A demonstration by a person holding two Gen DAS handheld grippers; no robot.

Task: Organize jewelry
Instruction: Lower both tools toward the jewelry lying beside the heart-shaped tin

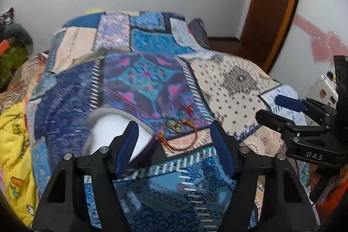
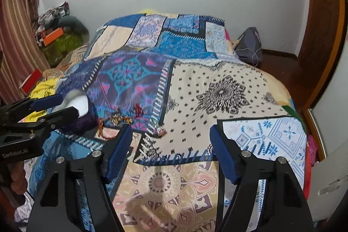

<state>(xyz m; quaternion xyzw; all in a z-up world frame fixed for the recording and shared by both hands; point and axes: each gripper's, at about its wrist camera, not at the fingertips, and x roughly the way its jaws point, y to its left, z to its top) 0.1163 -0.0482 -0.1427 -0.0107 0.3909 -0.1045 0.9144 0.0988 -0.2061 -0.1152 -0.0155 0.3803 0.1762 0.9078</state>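
On a patchwork bedspread (image 1: 235, 79), a tangle of red-and-gold jewelry (image 1: 178, 129) lies loose just ahead of the left gripper (image 1: 174, 145), between its spread, empty fingers. A small silver piece (image 2: 161, 131), blurred, lies apart just ahead of the right gripper (image 2: 171, 149), also spread and empty. A white holder (image 1: 117, 125), possibly a pouch, sits beside the left gripper's left finger, so sorting seems barely begun.

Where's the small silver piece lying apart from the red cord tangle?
The silver piece lies on the quilt, right of the red cord tangle, just beyond the open right gripper.
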